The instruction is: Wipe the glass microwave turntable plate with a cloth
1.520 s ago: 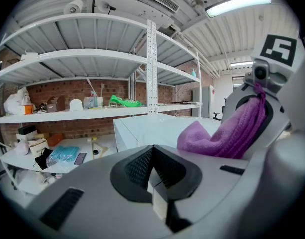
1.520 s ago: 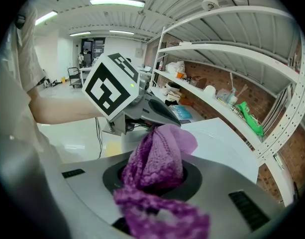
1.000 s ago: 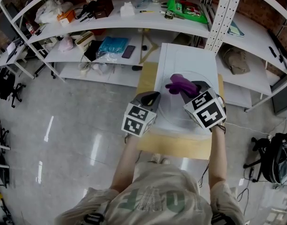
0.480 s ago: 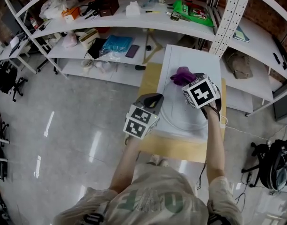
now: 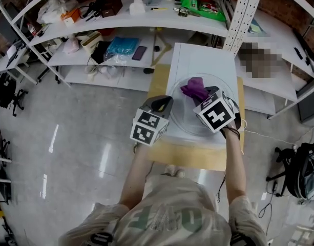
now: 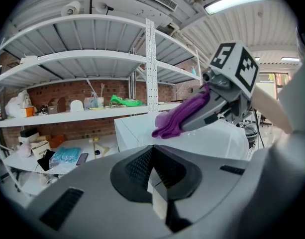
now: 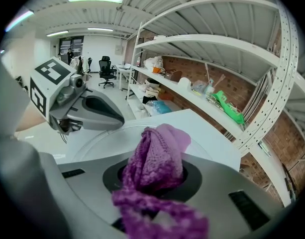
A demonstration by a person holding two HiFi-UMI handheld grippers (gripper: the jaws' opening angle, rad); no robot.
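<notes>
The round glass turntable plate (image 5: 197,121) lies flat on the white table top (image 5: 200,60). My right gripper (image 5: 204,95) is shut on a purple knitted cloth (image 5: 194,89), which rests on the far half of the plate. In the right gripper view the cloth (image 7: 157,158) bulges out of that gripper (image 7: 154,180), with the plate's rim (image 7: 95,142) curving behind it. My left gripper (image 5: 164,103) sits at the plate's left rim; its jaws meet with nothing seen between them (image 6: 153,185). In the left gripper view the cloth (image 6: 178,119) hangs from the right gripper.
A wooden board (image 5: 158,83) shows under the white top. White shelves (image 5: 126,19) behind hold boxes, bags, a teal pack (image 5: 122,48) and a green item (image 5: 200,5). A perforated post (image 5: 242,14) rises at the back right. Office chairs (image 5: 5,91) stand left, a backpack (image 5: 302,170) right.
The right gripper carried the cloth out towards the plate's far rim, then back towards the middle. The left gripper stayed at the left rim.
</notes>
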